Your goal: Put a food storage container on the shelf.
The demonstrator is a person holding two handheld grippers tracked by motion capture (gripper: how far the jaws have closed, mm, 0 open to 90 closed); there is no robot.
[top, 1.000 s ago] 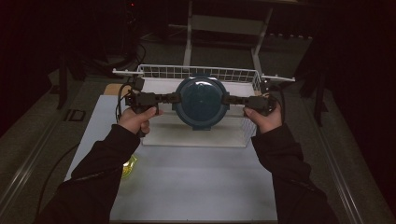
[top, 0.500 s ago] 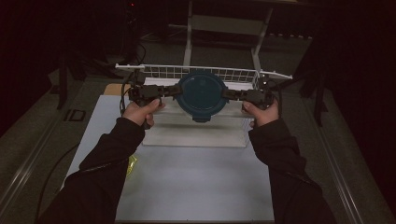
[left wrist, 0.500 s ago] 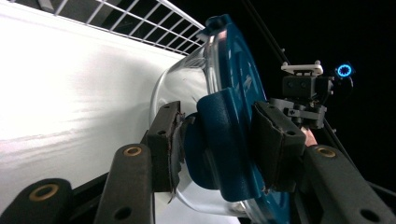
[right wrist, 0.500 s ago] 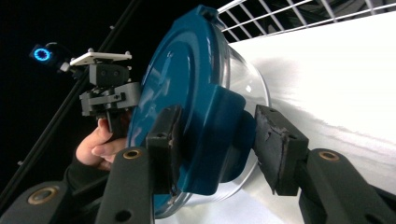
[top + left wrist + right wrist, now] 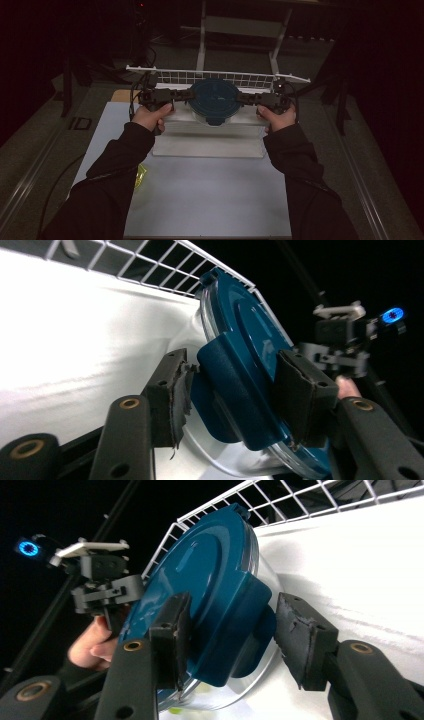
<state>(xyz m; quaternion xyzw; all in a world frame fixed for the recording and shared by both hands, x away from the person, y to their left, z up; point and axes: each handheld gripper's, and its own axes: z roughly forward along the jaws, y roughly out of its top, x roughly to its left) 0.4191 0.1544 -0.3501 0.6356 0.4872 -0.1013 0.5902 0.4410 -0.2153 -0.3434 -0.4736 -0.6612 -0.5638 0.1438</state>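
We see a round container (image 5: 214, 101) with a dark blue lid (image 5: 250, 370) over a clear body, lying flat with the lid facing up, in the white tray (image 5: 210, 145) just in front of the white wire rack (image 5: 215, 77). The lid carries raised rings and a blue clip tab on each of two opposite sides, and the line between those tabs runs left to right across the table. Our left gripper (image 5: 177, 95) straddles the left tab (image 5: 225, 390); its jaws have just been opening, one pad beside the tab, the other over the lid, grip released. Our right gripper (image 5: 250, 97) straddles the right tab (image 5: 235, 625) likewise, jaws just opening, one pad clear of it.
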